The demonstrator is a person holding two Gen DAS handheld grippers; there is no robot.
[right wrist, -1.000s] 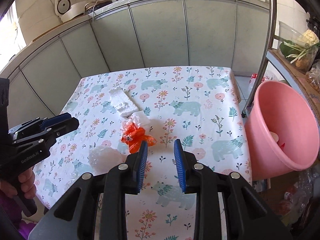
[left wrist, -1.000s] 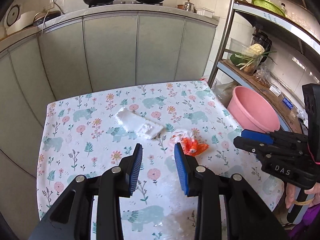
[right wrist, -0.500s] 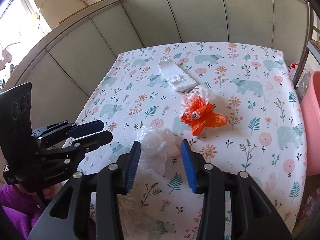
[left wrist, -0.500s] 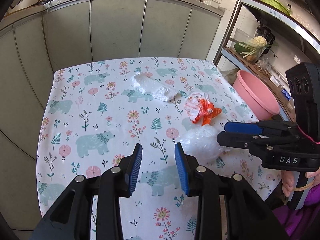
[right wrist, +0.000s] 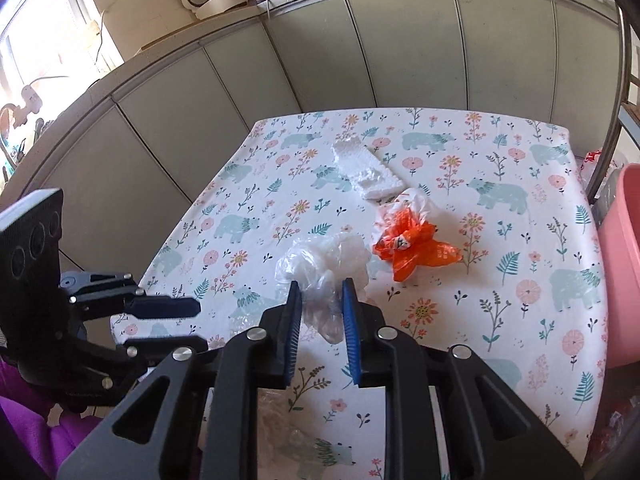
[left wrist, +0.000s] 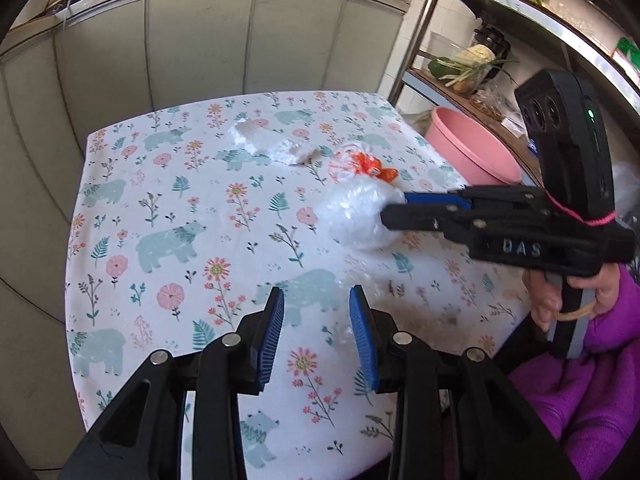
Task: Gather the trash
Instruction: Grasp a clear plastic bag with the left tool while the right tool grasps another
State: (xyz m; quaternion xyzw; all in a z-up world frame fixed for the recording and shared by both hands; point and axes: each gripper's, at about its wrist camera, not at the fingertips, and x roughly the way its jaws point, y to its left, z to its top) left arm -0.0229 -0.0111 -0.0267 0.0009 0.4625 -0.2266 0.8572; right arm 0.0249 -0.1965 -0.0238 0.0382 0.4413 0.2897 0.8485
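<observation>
A crumpled clear plastic bag [right wrist: 324, 264] lies on the flower-and-bear tablecloth [right wrist: 500, 184]. My right gripper [right wrist: 320, 304] is closing on it, and its blue pads press the bag's near end. In the left wrist view the same bag [left wrist: 356, 216] bulges from the right gripper's [left wrist: 394, 208] tips. Just beyond it lies an orange and white bag [right wrist: 412, 244] [left wrist: 372, 166]. Farther back lies a white foam piece [right wrist: 364, 168] [left wrist: 260, 142]. My left gripper [left wrist: 316, 320] hangs open over bare cloth near the front edge, holding nothing; the right wrist view shows this left gripper [right wrist: 188, 326] at the left.
A pink basin [left wrist: 472, 148] [right wrist: 620, 264] stands off the table's right side, under a metal shelf rack [left wrist: 424, 28] with vegetables. Grey cabinet doors [left wrist: 200, 40] run behind the table. A flat sheet of clear film [right wrist: 280, 432] lies at the near table edge. A hand in a purple sleeve [left wrist: 592, 320] holds the right gripper.
The right gripper swung left from the orange bag to the clear bag, opened wider around it, then narrowed onto it. The left gripper drew back and left, still open.
</observation>
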